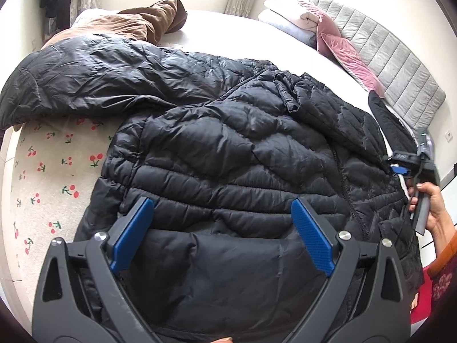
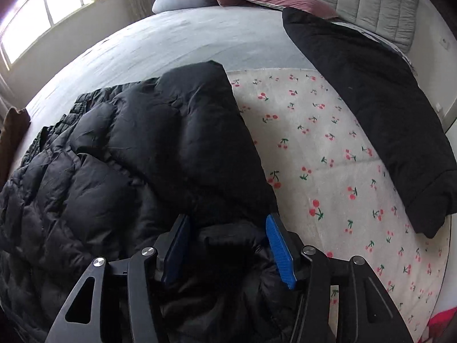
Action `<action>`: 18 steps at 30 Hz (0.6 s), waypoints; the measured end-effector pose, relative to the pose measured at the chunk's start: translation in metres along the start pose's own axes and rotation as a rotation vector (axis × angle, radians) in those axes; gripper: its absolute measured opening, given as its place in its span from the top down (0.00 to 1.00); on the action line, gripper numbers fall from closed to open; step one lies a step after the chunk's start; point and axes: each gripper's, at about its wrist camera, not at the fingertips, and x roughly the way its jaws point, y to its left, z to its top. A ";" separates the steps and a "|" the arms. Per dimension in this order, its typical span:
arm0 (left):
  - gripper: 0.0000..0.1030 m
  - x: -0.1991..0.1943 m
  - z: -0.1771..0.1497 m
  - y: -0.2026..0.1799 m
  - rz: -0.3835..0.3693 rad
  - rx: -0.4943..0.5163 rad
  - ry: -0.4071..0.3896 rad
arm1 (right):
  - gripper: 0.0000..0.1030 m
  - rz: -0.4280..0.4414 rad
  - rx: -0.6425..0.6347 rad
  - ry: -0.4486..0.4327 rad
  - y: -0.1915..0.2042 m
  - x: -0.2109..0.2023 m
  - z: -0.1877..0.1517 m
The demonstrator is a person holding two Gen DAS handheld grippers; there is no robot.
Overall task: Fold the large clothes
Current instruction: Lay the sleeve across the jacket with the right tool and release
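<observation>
A large black puffer jacket (image 1: 228, 148) lies spread on the cherry-print sheet (image 1: 42, 171) of a bed. My left gripper (image 1: 222, 208) is open, its blue pads wide apart just above the jacket's lower part, holding nothing. In the right wrist view the jacket (image 2: 128, 148) lies left of centre with a sleeve or flap folded over it. My right gripper (image 2: 227, 234) has its jaws partly open around a bunched fold of the jacket's edge; the pads do not clearly pinch it. The right gripper also shows at the jacket's right edge in the left wrist view (image 1: 400, 165), held by a hand.
A brown garment (image 1: 142, 20) lies at the bed's far side. Pink and white pillows (image 1: 328, 28) rest against the grey padded headboard (image 1: 400, 65). Another black garment (image 2: 371, 91) lies across the sheet on the right. A window (image 2: 42, 8) is at far left.
</observation>
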 end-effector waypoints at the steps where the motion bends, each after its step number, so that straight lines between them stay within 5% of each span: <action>1: 0.06 -0.001 0.000 0.001 0.014 0.000 0.000 | 0.44 0.039 0.029 -0.012 -0.002 -0.008 -0.003; 11: 0.06 -0.017 0.015 0.042 0.052 -0.126 0.029 | 0.21 0.316 0.055 -0.005 0.010 -0.099 -0.072; 18: 0.06 -0.039 0.029 0.120 -0.022 -0.353 0.004 | 0.20 0.316 -0.138 0.008 0.039 -0.120 -0.110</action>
